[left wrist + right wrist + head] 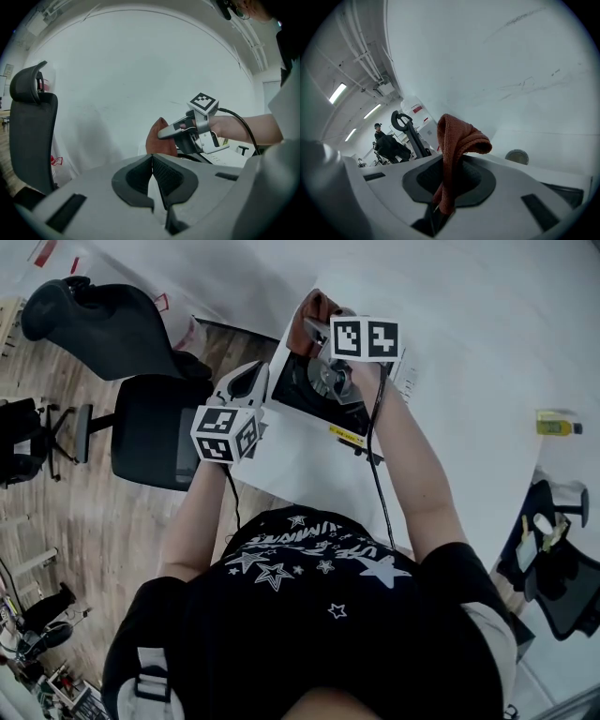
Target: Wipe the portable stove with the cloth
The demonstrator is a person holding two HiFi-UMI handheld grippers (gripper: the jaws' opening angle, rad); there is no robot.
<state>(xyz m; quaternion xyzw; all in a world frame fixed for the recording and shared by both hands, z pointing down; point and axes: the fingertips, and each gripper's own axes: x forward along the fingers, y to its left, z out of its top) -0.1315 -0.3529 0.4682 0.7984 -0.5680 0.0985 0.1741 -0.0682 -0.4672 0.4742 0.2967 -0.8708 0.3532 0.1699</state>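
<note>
Cloth [457, 140] is locked in the right gripper [446, 187]: both jaws are pressed onto the rust-brown fabric, and a folded hump of it rises above the pads and flops over to one side. From the head view that right gripper [323, 338] sits over the far end of the portable stove [298, 390], a black-topped unit on the white table [469, 381], with the cloth [314, 313] bunched just beyond the jaws. Whether the fabric touches the stove surface, no view settles. Over on the other side, the left gripper [152, 159] has its jaws closed together with nothing between them. In the head view, that left gripper [246, 382] hangs at the stove's near-left corner, just off the table edge. Its own camera looks across at the right gripper [161, 135] and the cloth [157, 139] in it. A black office chair [141, 381] stands on the wooden floor to the left, and a yellow bottle [558, 426] lies far off at the right.
</note>
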